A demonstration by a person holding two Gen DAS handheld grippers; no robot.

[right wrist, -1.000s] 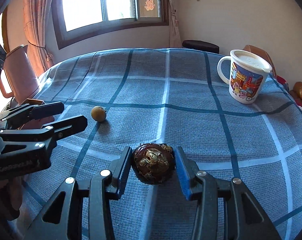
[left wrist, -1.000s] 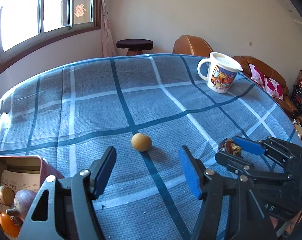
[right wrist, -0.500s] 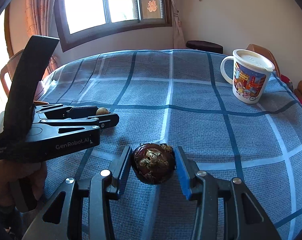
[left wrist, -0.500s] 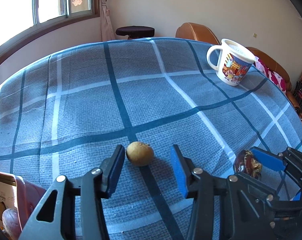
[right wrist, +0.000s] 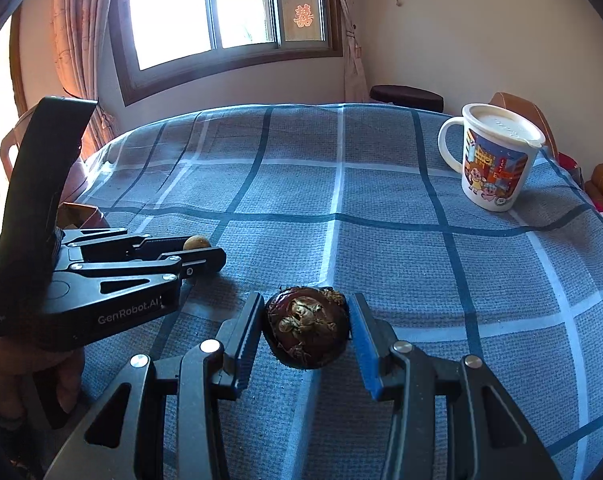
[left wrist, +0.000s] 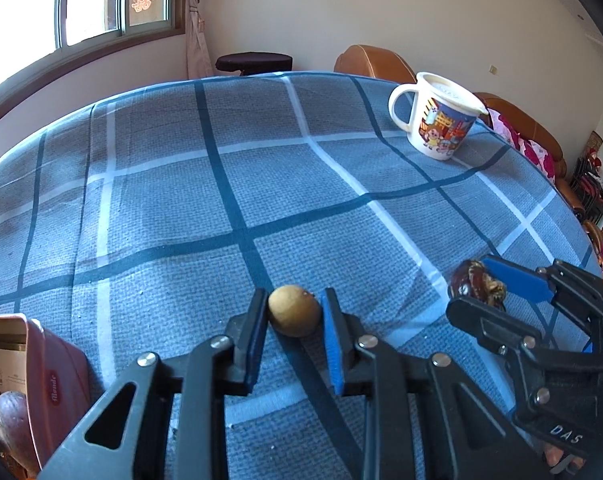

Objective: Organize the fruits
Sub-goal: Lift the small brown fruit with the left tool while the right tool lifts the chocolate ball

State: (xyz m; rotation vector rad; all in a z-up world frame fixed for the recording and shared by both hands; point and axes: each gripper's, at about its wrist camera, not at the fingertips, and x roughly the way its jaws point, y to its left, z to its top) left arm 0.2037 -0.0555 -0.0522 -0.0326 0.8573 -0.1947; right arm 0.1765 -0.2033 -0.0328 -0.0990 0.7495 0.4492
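My left gripper (left wrist: 294, 312) is shut on a small round tan fruit (left wrist: 294, 310) that rests on the blue checked tablecloth (left wrist: 261, 184). The same fruit (right wrist: 196, 242) shows at the left gripper's tips (right wrist: 205, 254) in the right wrist view. My right gripper (right wrist: 306, 330) is shut on a dark purple mangosteen (right wrist: 306, 332) just above the cloth. It also shows at the right of the left wrist view, where the mangosteen (left wrist: 477, 283) sits in the right gripper (left wrist: 487, 280).
A pink box (left wrist: 41, 384) holding several fruits stands at the lower left of the left wrist view. A white cartoon mug (right wrist: 495, 158) with a lid stands at the far right of the table. A brown sofa (left wrist: 517, 120) lies behind it.
My left gripper moved forward around the tan fruit and shut on it. My right gripper kept its hold on the mangosteen and barely moved.
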